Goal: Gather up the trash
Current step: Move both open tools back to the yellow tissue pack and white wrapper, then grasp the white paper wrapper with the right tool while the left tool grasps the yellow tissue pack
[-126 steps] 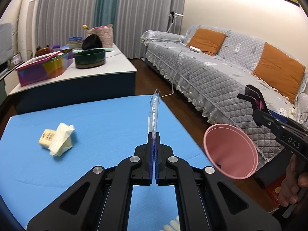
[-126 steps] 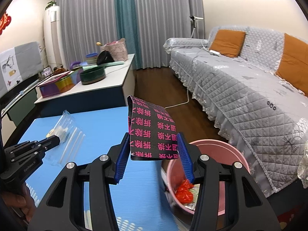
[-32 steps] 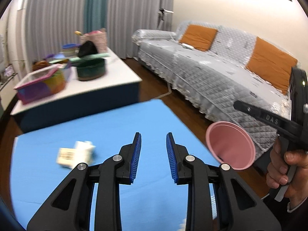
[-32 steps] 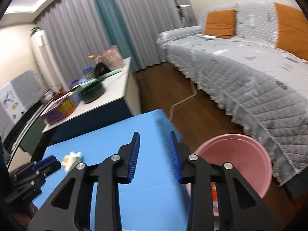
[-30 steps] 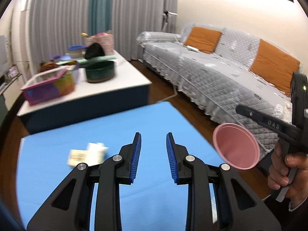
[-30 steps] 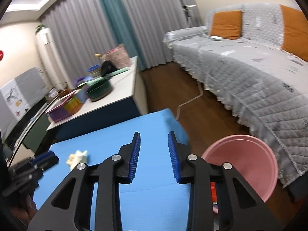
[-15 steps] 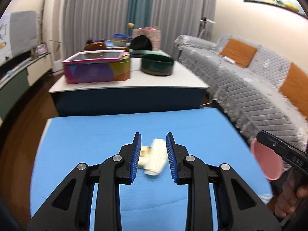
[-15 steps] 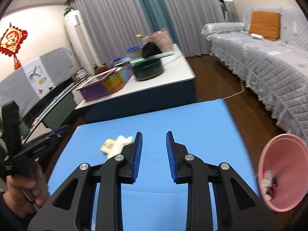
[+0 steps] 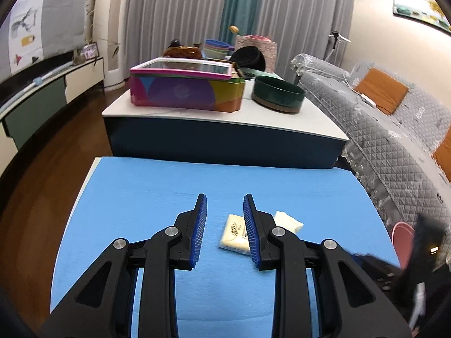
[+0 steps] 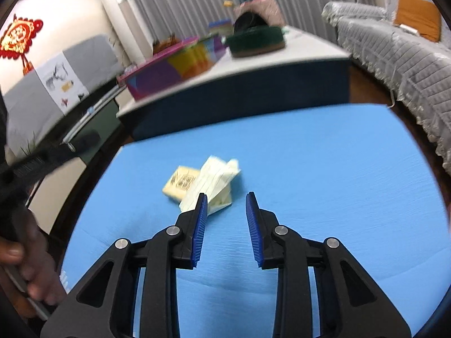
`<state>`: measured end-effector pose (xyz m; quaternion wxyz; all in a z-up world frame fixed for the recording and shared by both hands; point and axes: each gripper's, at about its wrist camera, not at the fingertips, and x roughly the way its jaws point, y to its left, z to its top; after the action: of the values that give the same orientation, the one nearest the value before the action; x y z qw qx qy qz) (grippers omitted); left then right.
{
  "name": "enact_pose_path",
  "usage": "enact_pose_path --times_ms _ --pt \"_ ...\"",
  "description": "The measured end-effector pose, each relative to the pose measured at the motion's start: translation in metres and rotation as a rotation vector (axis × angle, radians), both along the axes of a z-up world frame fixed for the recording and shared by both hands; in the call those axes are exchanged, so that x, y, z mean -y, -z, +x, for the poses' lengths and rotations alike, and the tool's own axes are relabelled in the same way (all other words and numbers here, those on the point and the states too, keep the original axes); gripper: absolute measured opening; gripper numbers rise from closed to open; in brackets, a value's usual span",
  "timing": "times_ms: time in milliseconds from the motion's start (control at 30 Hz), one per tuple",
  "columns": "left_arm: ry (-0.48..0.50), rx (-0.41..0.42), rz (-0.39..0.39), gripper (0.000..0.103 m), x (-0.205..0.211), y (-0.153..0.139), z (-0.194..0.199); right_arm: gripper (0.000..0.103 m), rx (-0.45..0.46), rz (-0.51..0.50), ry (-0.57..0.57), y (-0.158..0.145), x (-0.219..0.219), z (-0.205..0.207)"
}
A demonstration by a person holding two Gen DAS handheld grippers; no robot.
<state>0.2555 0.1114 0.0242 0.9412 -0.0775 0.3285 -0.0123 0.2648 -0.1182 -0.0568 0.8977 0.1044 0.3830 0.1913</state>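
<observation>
The left tool hangs over the blue table, jaws spread and holding nothing. Just past its right finger lie a small cream tissue packet with printed markings and a crumpled white tissue, touching each other, at the table's middle. The right tool is likewise spread and empty, its left finger overlapping the tissue's near edge in view; contact cannot be told. A pink bin stands off the table's right edge.
</observation>
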Motion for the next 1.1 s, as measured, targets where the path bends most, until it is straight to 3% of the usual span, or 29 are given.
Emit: enact_pose_path --times_ms 133,267,433,500,633,700,800,900,1000,1100 --pt "-0.022 -0.024 -0.025 0.027 -0.011 0.006 0.007 0.044 -0.049 0.025 -0.014 0.015 -0.018 0.02" --pt "-0.009 -0.061 -0.034 0.027 -0.012 0.019 0.015 0.044 -0.107 0.029 -0.016 0.028 -0.027 0.036" --pt "0.009 -0.099 -0.053 0.035 -0.006 0.033 0.023 0.003 -0.12 0.062 -0.022 0.029 -0.017 0.037" --pt "0.009 -0.114 -0.055 0.041 -0.003 0.04 0.027 0.001 -0.114 0.065 -0.021 0.028 -0.013 0.037" --pt "0.012 -0.138 -0.057 0.042 0.005 0.047 0.032 0.0 -0.096 0.072 -0.015 0.024 -0.004 0.033" --pt "0.015 -0.141 -0.051 0.049 0.009 0.049 0.033 0.0 -0.077 0.061 0.009 0.02 0.002 0.032" --pt "0.009 -0.155 -0.051 0.05 0.013 0.051 0.035 0.0 -0.078 0.079 0.02 0.016 0.009 0.032" --pt "-0.001 -0.146 -0.062 0.05 0.012 0.046 0.034 0.006 -0.119 0.111 0.038 0.02 0.011 0.036" --pt "-0.002 -0.138 -0.051 0.05 0.012 0.045 0.033 0.037 -0.124 0.14 0.032 0.025 0.006 0.036" --pt "-0.002 -0.136 -0.04 0.05 0.01 0.046 0.033 0.038 -0.138 0.153 0.016 0.03 -0.001 0.039"
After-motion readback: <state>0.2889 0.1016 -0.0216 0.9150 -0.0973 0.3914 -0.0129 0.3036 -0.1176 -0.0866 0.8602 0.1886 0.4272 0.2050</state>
